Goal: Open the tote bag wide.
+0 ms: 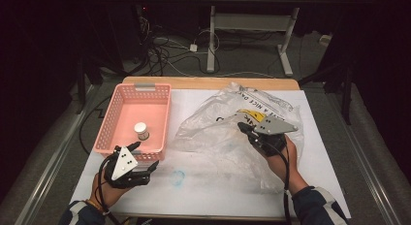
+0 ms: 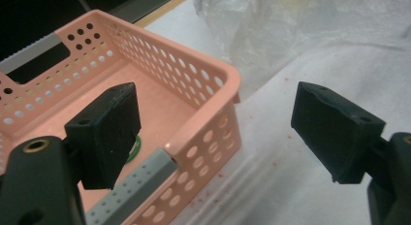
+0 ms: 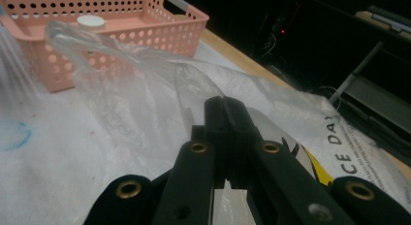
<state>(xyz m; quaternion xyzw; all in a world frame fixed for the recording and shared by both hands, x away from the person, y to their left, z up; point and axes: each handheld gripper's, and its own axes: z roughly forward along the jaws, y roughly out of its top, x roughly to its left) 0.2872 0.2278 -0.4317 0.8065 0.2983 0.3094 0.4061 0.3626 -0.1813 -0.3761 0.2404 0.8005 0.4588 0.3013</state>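
Clear plastic bag (image 1: 228, 130) lay crumpled on the table's (image 1: 208, 186) right half, pinched at its edge by the clenched right gripper (image 1: 241, 124). Left gripper (image 1: 137, 148) hung released at the pink basket's (image 1: 110, 119) near corner; small white-capped jar (image 1: 141, 131) inside.

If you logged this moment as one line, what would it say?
left gripper: open, at basket near corner | right gripper: shut on bag | jar: upright in basket | bag: lying on table
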